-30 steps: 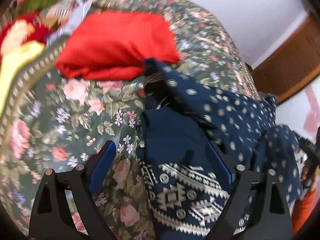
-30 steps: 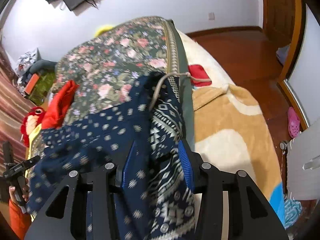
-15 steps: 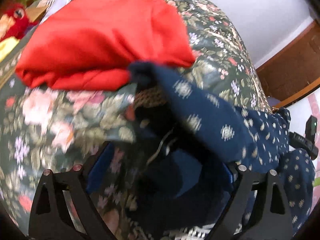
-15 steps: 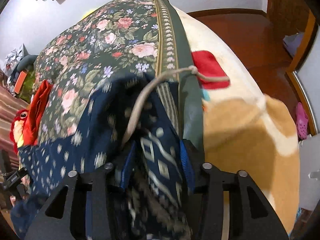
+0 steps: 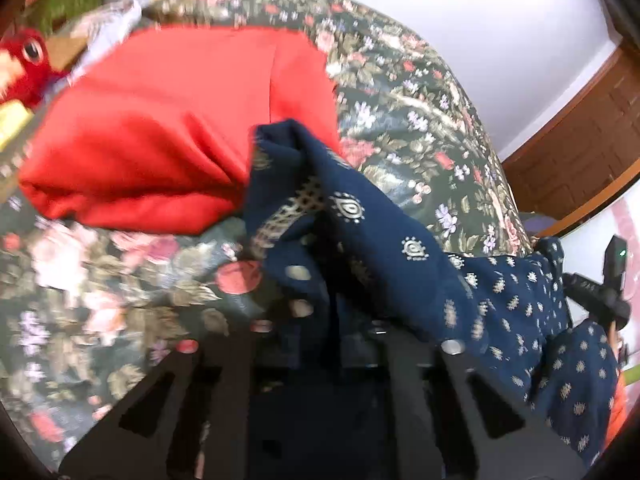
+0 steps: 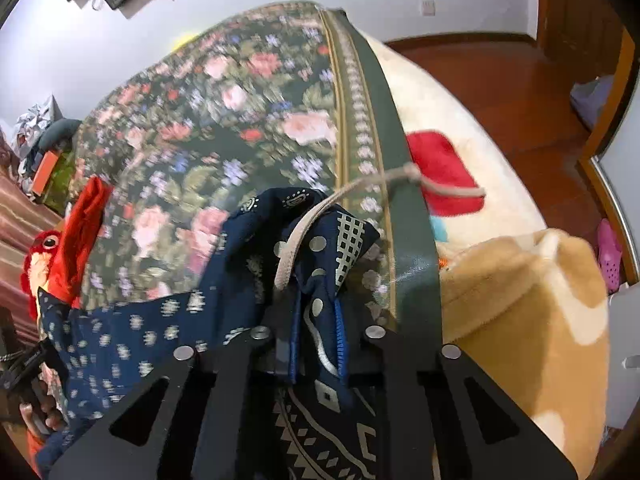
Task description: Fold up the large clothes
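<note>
On the floral bedspread (image 6: 248, 120), both grippers are closing on the navy patterned garment (image 5: 400, 240): right gripper (image 6: 316, 344) pinching it, left gripper (image 5: 316, 320) seemingly too. Red cloth (image 5: 168, 132) lies at ten o'clock. Next: lift and spread.

Left hand-held gripper (image 5: 316, 320) matte black with silver screws, right hand-held gripper (image 6: 316, 344) black, blue pads

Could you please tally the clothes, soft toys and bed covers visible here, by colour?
Navy patterned garment: 1
Red folded garment: 1
Red plush toy: 1
Dark floral bedspread: 1
Cream and tan blanket: 1
Total: 5
</note>
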`<state>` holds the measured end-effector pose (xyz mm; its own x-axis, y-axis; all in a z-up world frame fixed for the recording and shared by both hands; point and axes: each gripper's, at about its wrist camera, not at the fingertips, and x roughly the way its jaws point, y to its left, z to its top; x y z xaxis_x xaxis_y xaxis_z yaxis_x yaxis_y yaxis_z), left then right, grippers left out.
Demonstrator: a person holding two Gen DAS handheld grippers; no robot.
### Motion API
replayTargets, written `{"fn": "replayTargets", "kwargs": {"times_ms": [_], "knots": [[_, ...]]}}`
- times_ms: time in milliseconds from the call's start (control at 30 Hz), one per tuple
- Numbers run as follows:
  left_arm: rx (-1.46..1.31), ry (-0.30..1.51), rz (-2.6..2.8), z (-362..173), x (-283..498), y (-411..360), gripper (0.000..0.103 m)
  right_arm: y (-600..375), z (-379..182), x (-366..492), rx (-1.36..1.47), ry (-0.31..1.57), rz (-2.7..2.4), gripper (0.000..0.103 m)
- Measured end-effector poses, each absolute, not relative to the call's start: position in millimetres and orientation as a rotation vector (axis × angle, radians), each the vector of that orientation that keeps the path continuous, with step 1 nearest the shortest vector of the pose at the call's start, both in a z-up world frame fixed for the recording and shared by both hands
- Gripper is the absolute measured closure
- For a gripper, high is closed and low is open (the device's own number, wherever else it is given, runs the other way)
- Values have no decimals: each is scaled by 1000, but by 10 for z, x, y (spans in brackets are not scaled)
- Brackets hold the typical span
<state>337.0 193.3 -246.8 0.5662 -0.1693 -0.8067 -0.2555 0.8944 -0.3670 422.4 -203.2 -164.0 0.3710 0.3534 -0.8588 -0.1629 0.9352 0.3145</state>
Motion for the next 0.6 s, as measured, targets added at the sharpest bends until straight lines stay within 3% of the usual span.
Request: {"fn": "replayTargets", "kwargs": {"times_ms": [233, 600], "knots": [[-523, 828, 59, -1875, 3045, 2090, 99, -1983, -1059, 4004, 226, 1012, 411, 93], [-487, 759, 154, -1341, 3486, 2464, 99, -1373, -589, 4071, 196, 851, 504, 94]]}}
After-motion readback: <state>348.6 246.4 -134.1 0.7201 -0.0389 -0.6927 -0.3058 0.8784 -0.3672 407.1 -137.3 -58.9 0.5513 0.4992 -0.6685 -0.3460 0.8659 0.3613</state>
